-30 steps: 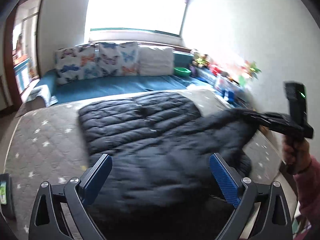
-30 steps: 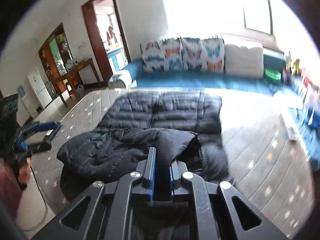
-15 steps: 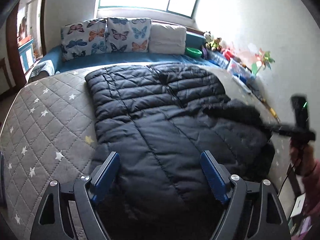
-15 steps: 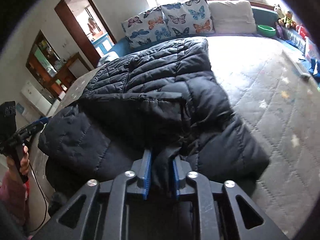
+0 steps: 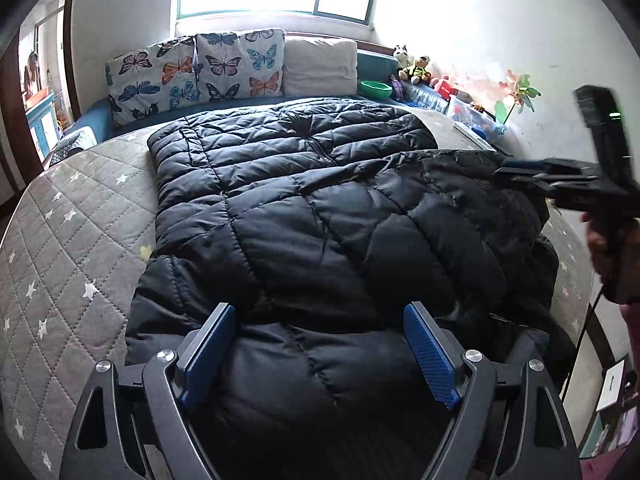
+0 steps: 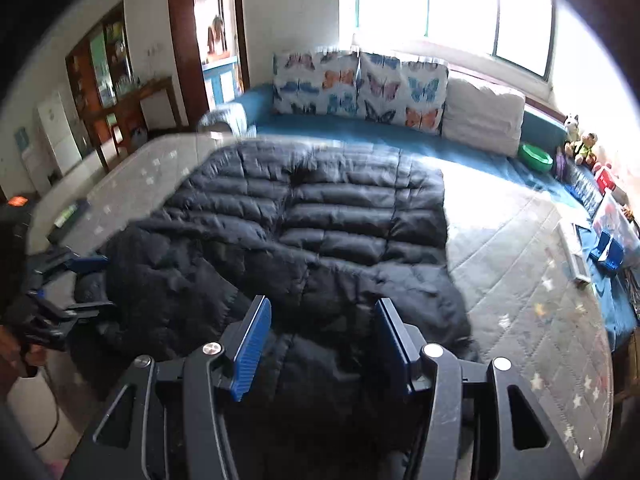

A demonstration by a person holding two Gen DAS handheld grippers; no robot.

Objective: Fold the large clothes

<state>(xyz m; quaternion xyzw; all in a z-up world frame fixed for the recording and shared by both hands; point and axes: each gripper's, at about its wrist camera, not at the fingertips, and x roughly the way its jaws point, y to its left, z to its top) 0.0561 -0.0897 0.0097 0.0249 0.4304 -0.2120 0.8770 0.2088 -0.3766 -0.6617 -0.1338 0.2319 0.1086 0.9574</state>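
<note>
A black quilted puffer jacket (image 5: 320, 208) (image 6: 320, 216) lies spread on the grey star-quilted mattress (image 5: 72, 240) (image 6: 520, 280), its near part folded over onto the rest. My left gripper (image 5: 318, 316) hovers low over the jacket's near edge, wide open with its jaws opening a little and only fabric beneath. My right gripper (image 6: 323, 306) has its jaws opening over the folded edge; the blue pads (image 6: 252, 340) do not press on the cloth. It also shows in the left wrist view as the right gripper (image 5: 508, 170), and the left gripper (image 6: 92, 280) in the right wrist view.
Butterfly cushions (image 5: 192, 72) (image 6: 360, 84) and a white pillow (image 5: 320, 66) line the blue bench under the window. A green bowl (image 5: 376, 89), toys (image 5: 416, 68) and boxes run along the right wall. A doorway (image 6: 216, 40) with a person and a wooden cabinet (image 6: 104, 64) stand left.
The right gripper, shut on a jacket fold a second ago, has opened and let it drop onto the jacket. The left gripper has sunk closer to the jacket's near edge.
</note>
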